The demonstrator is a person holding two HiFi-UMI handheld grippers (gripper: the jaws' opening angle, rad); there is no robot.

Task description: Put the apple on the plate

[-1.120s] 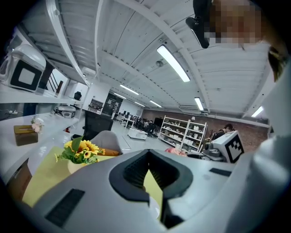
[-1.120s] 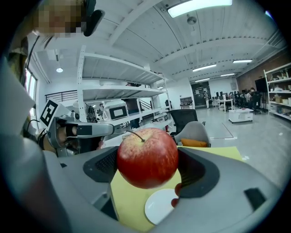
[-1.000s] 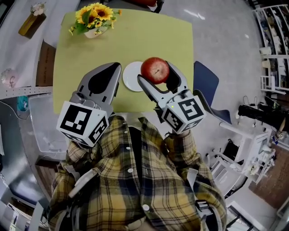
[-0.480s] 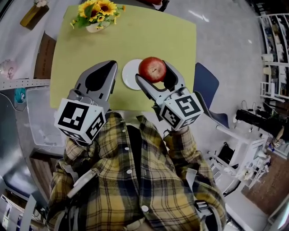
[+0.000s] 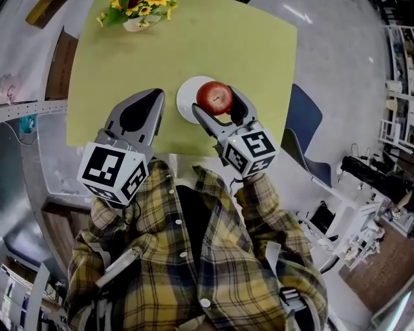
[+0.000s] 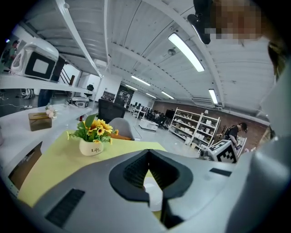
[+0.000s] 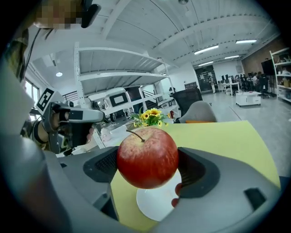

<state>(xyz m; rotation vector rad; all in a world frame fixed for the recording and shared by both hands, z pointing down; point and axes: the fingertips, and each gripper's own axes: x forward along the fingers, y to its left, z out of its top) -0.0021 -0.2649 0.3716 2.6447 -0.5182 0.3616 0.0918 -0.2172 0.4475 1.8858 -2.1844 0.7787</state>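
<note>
My right gripper (image 5: 217, 102) is shut on a red apple (image 5: 214, 97), held stem up above the small white plate (image 5: 185, 105) on the yellow-green table (image 5: 129, 58). In the right gripper view the apple (image 7: 147, 157) sits between both jaws, with the plate (image 7: 157, 204) just below and beyond it. My left gripper (image 5: 137, 116) hovers to the left of the plate, over the table's near edge. Its jaws look closed together with nothing between them (image 6: 150, 179); a bit of the white plate (image 6: 153, 196) shows past them.
A white pot of sunflowers (image 5: 137, 13) stands at the table's far left corner, also seen as the flower pot (image 6: 91, 144). A blue chair (image 5: 304, 126) stands right of the table. A clear bin (image 5: 55, 158) and a grey bench lie to the left.
The right gripper with the apple has moved left and slightly forward, so that the apple now overlaps the plate. The left gripper has stayed almost in place.
</note>
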